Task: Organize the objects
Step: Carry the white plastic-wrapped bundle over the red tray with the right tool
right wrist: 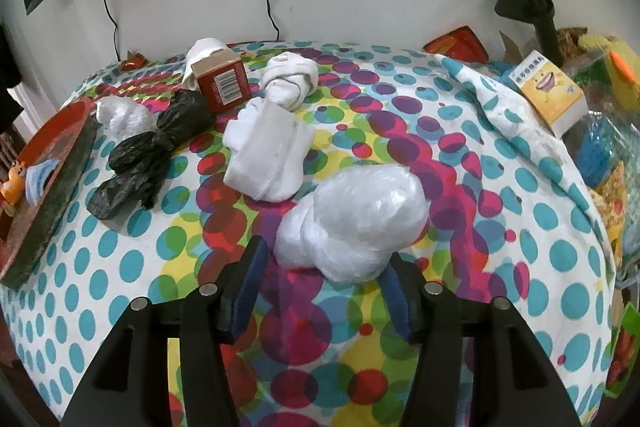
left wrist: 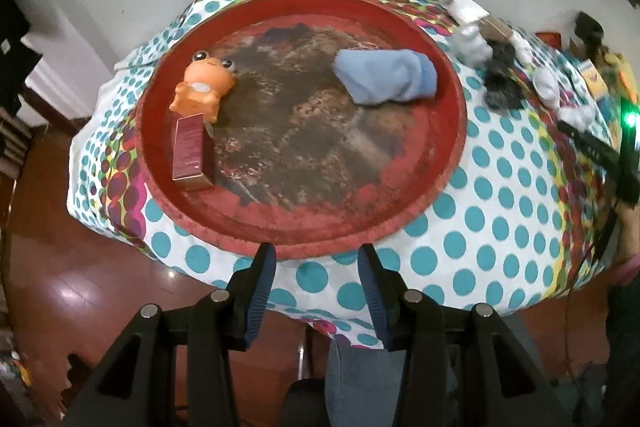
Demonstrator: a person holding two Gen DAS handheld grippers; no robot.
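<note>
Gripping a white plastic bag (right wrist: 352, 223), right gripper (right wrist: 324, 263), left gripper (left wrist: 316, 259) parted, empty.

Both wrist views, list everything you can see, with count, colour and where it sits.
Tray: one, red, on the dotted cloth.
Frog toy: one, orange, on the tray's left part.
Slim box: one, dark red, on the tray in front of the frog toy.
Blue cloth: one, light blue, on the tray's right part.
Black bag: one, knotted, on the cloth right of the tray.
White bundles: several, spread over the cloth.
Red carton: one, at the back.
Yellow box: one, far right.
Left gripper: open, empty, before the tray.
Right gripper: around a white plastic bag.
</note>
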